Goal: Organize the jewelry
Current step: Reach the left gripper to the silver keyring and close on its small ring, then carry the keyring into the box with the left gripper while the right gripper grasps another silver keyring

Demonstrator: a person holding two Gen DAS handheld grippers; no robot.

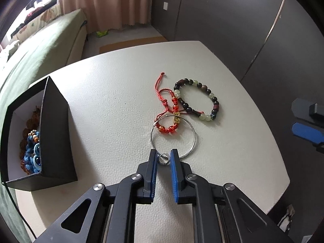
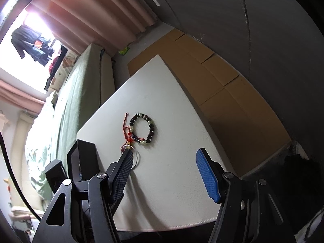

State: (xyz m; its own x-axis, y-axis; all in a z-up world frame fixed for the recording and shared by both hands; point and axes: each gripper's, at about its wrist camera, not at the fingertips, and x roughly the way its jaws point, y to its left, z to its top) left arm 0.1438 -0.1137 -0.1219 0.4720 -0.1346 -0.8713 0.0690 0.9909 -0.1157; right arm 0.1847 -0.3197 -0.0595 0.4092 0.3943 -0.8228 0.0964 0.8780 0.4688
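Note:
On the white table (image 1: 113, 93), my left gripper (image 1: 163, 157) is shut on a small silver ring (image 1: 163, 159), which is pinched between its blue pads. The ring lies at the near rim of a large thin silver hoop (image 1: 173, 136). A red cord bracelet (image 1: 172, 109) with orange and gold beads overlaps the hoop's far side. To its right lies a dark and pale green bead bracelet (image 1: 197, 101). My right gripper (image 2: 164, 151) stands open and empty above the table's near right part, well short of the bead bracelet (image 2: 142, 130).
An open black box (image 1: 54, 141) with a white lining stands at the table's left edge and holds blue and brown beaded pieces. A green bed (image 1: 46, 46) runs along the left. Flattened cardboard (image 2: 222, 93) lies on the floor past the table's far right edge.

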